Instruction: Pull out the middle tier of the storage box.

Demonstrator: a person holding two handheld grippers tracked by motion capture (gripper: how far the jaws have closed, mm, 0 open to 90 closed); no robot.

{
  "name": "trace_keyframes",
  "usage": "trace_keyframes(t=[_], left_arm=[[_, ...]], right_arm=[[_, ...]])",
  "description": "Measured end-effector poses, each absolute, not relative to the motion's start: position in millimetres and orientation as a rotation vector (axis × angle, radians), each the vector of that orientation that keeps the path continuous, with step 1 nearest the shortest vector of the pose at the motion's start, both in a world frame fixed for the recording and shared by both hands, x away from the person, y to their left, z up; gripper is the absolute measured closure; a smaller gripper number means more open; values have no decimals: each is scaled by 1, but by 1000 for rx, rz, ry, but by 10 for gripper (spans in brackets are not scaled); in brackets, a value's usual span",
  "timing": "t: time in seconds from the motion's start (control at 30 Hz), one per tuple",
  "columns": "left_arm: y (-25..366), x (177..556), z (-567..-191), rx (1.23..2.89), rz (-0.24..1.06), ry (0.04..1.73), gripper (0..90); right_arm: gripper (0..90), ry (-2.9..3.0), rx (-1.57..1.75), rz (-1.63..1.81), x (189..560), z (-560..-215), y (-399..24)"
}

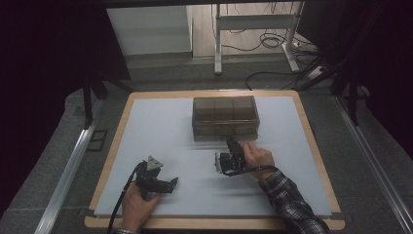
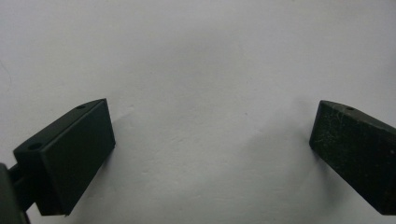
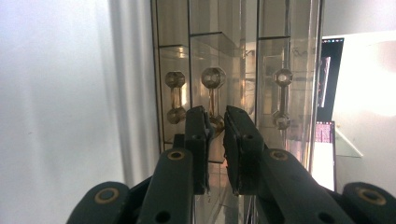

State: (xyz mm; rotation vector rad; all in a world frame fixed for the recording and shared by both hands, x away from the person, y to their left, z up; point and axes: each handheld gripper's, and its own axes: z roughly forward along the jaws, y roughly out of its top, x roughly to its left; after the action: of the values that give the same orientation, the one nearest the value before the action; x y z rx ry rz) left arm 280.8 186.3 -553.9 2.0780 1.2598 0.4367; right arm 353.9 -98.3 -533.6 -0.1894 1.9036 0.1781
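right claw (image 3: 215, 122) pinched narrow on the middle handle (image 3: 213, 98) of the clear smoky plastic three-drawer box (image 1: 224, 117) mid-bench; drawers look closed, pulling seems ahead; left claw (image 2: 212, 144) wide, empty

- The worktop (image 1: 112, 146) has a light wooden rim around a pale blue-grey sheet (image 1: 170, 131) that covers nearly all of it.
- A clear, brown-tinted box (image 1: 224, 118) with inner compartments stands on the sheet at the far middle, slightly right of centre.
- Bare sheet lies to the left and right of it.
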Motion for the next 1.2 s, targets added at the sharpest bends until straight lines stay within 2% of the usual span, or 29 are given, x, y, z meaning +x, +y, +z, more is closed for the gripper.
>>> trace_keyframes(t=[0.53,1.2], left_arm=[[186,281,-554,2078,436,1260,0],[186,281,-554,2079,436,1259,0]], right_arm=[[758,1934,-175,212,352,-530,-101],[706,2050,-108,348,355,-509,-107]])
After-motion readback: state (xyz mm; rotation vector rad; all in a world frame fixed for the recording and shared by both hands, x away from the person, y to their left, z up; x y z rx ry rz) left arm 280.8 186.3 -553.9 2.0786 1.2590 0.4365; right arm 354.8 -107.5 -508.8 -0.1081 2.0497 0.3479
